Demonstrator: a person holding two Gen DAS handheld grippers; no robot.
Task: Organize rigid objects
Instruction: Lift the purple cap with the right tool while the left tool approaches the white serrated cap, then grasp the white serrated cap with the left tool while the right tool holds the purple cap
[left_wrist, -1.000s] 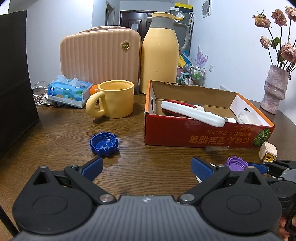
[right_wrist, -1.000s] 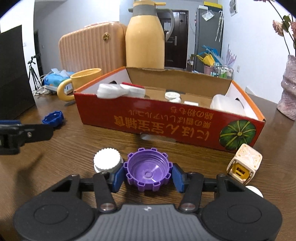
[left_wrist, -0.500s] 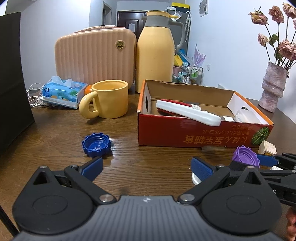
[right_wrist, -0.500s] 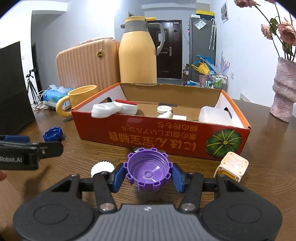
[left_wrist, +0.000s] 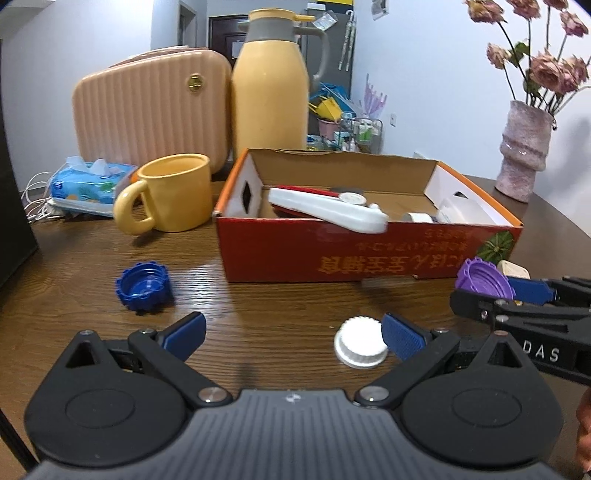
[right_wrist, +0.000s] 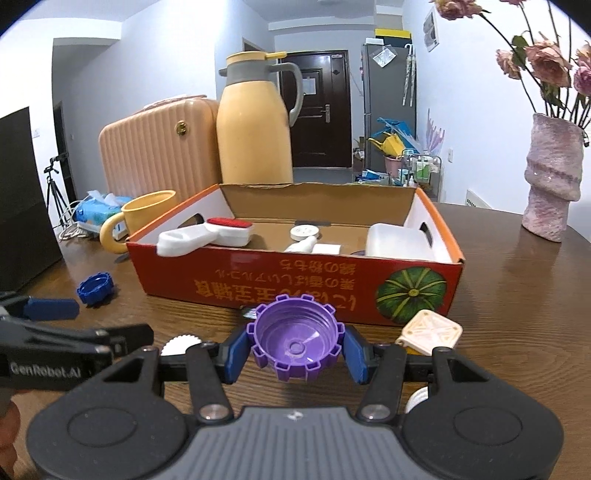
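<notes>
Purple cap (right_wrist: 295, 341) hides white cap (right_wrist: 181, 343) behind right gripper (right_wrist: 293, 352).

We read "GenRobot.AI" in pale letters on the black arm of the left gripper (right_wrist: 48, 314), seen from the right wrist. From the left wrist, the letters "DAS" stand on the black arm of the right gripper (left_wrist: 491, 291). The red cardboard box (right_wrist: 295, 284) carries two rows of orange East Asian characters on its front wall, printed upside down to us; we cannot make them out.
</notes>
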